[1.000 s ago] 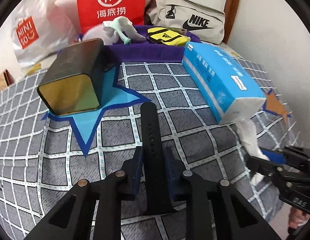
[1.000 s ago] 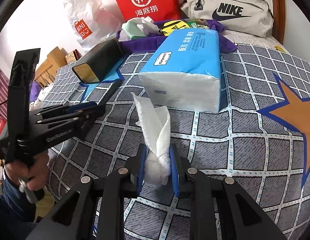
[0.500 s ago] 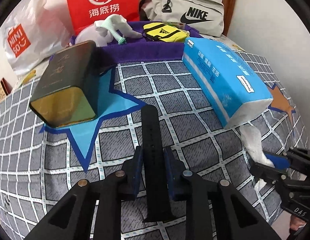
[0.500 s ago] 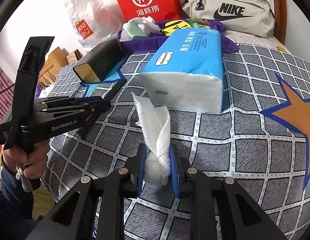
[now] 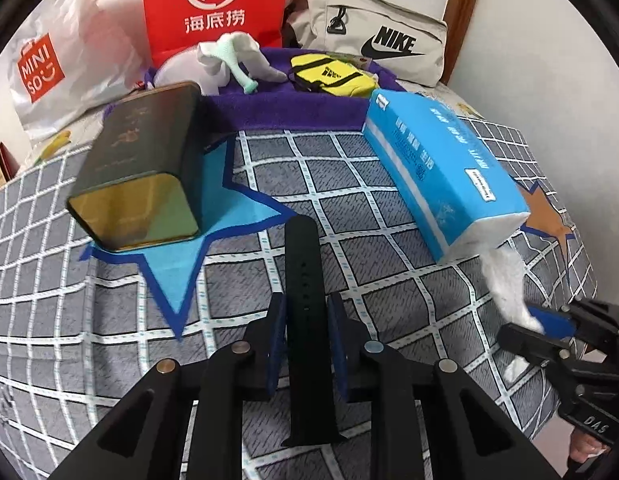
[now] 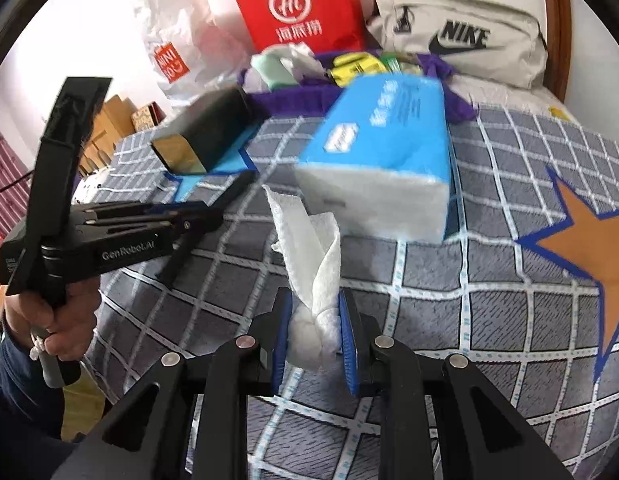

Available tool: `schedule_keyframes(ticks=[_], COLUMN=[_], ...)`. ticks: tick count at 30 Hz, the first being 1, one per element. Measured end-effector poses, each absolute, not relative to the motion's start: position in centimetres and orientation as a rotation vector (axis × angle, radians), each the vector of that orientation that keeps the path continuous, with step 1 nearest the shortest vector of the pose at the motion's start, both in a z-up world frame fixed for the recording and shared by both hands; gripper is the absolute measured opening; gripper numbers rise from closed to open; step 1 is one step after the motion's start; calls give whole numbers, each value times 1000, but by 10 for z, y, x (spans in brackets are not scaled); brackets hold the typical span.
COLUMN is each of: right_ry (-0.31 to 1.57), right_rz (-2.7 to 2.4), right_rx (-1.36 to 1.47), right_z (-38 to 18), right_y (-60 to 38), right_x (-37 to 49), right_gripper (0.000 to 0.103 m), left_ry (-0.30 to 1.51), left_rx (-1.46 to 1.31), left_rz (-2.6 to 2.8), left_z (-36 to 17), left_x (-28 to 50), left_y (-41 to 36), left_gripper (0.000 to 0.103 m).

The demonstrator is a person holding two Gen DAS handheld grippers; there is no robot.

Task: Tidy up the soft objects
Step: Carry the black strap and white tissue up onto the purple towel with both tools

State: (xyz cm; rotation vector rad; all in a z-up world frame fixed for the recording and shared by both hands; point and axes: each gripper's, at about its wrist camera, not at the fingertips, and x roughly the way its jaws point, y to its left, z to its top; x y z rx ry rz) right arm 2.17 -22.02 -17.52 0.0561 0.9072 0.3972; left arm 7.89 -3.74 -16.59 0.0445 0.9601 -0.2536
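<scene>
My left gripper (image 5: 307, 322) is shut on a black watch strap (image 5: 304, 264) that sticks out forward over the checked bedspread (image 5: 369, 216). My right gripper (image 6: 314, 328) is shut on a crumpled white tissue (image 6: 313, 252), whose loose end stands up in front of the blue tissue pack (image 6: 383, 144). In the left wrist view the right gripper (image 5: 547, 326) shows at the right edge with the tissue (image 5: 505, 280) in it. The left gripper (image 6: 197, 216) appears at the left of the right wrist view, held by a hand (image 6: 65, 320).
A dark gold-ended tin (image 5: 141, 168) lies on the light blue star. Behind it a purple cloth (image 5: 293, 104) holds a white soft toy (image 5: 233, 56) and a yellow pouch (image 5: 333, 76). A red bag (image 5: 213, 4), a Miniso bag (image 5: 57, 60) and a Nike bag (image 5: 373, 48) line the wall.
Both grippers have lifted slightly with their loads; the tin and tissue pack sit lower and nearer in the views. Both grips are unchanged.
</scene>
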Motion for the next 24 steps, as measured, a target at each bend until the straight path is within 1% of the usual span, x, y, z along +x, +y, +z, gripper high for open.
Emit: schedule_keyframes(ticks=[13,24], right_ry=[837,787], right_rz=[423,430], right_rx=[58,36], right_z=[-132,-97], right_y=[-211,-208], right_x=[19,45], right_gripper=[23,23], left_ry=[881,840], left_rx=[54,-9], left_rz=[-260,-250], left_z=[-115,-84], left_x=[63,91], left_y=[-26,-13], left_gripper=[20,20])
